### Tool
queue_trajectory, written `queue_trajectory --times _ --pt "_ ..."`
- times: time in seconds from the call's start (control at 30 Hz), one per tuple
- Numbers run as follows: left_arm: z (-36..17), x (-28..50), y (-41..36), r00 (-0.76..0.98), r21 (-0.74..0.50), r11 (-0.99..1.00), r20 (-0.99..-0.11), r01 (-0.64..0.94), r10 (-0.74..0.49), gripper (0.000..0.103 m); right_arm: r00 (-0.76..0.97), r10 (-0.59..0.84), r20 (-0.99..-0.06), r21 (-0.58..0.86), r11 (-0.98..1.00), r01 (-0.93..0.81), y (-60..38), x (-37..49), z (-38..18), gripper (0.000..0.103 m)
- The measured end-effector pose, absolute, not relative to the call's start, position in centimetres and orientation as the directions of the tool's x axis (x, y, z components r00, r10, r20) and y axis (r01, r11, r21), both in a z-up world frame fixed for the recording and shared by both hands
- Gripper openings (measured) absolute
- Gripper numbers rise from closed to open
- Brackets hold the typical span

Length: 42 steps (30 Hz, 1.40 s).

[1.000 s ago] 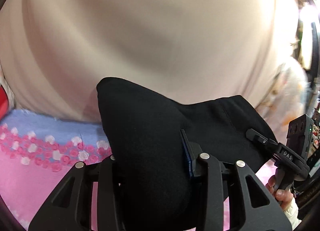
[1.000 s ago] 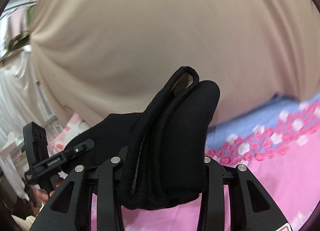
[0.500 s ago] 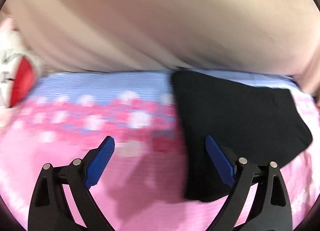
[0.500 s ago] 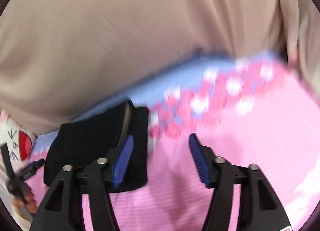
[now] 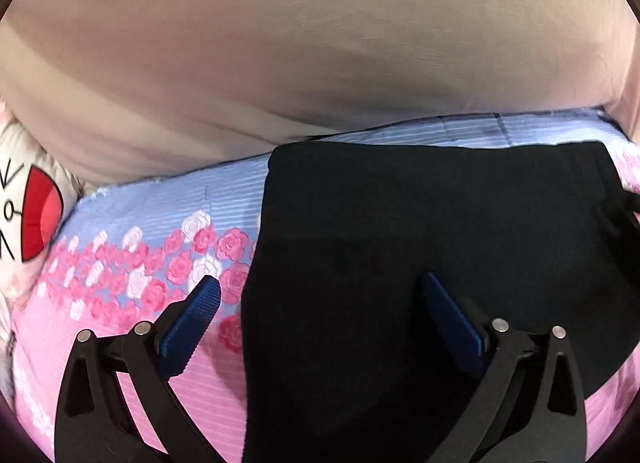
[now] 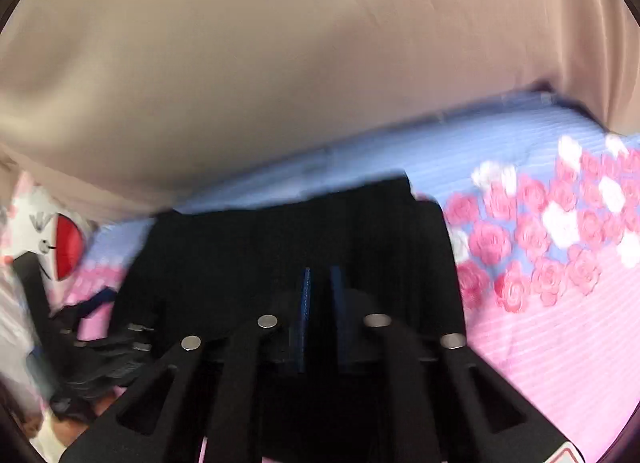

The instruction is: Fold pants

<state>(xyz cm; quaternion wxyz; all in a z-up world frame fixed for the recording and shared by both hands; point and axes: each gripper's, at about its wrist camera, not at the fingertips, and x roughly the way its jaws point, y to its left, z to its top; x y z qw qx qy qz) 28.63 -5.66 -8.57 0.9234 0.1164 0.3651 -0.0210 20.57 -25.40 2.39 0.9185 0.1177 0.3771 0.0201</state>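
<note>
both tongs have let go of the black pants since a second ago, when each was clamped on a bunched fold held up in the air; now the pants (image 5: 420, 247) lie flat as a folded dark rectangle on the bed (image 5: 132, 231), on its pink and blue rose-printed cover, close to the beige drape behind. the left tongs (image 5: 316, 315) stand wide apart with nothing between the blue pads, straddling the left edge of the bundle: one pad over the cover, the other over the cloth. the right tongs (image 6: 320, 291) are drawn nearly together, a thin slit between the pads and seemingly nothing clamped, though that view is blurred; they sit low over the middle of the pants (image 6: 296, 247). the bundle runs with its long axis left to right across both views, so it lies straight ahead of and beneath each tool, and the right one is judged nearer its centre. the fold looks nearly finished; any last pressing or squaring would likely fall to the right side.
</note>
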Motion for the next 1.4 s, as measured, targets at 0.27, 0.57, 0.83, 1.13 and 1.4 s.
queue_trajectory --times 0.27,0.57,0.83,1.13,1.4 --pt "-8.4 28.6 -5.8 0.725 0.189 0.976 -0.687 0.111 0.051 0.098 0.712 0.096 -0.695 0.174 0.984 0.038 -23.2 18.1 3.4 0.023" --pt "-7.2 26.5 -5.6 0.723 0.189 0.976 -0.689 0.112 0.051 0.098 0.707 0.056 -0.705 0.199 0.973 0.121 -24.7 10.8 3.4 0.034" --pt "-4.2 18.9 -4.2 0.756 0.172 0.979 -0.654 0.108 0.032 0.098 0.753 -0.064 -0.654 0.113 0.977 0.181 -22.0 4.2 6.1 0.049" --pt "-2.6 9.8 -4.2 0.785 0.183 0.975 -0.619 0.129 0.012 0.098 0.783 -0.070 -0.618 0.155 0.966 0.209 -21.6 1.0 5.1 0.050" --pt "-2.5 5.5 -3.1 0.779 0.130 0.985 -0.627 0.117 -0.010 0.098 0.787 -0.049 -0.615 0.168 0.967 0.192 -20.6 -2.2 5.3 0.052"
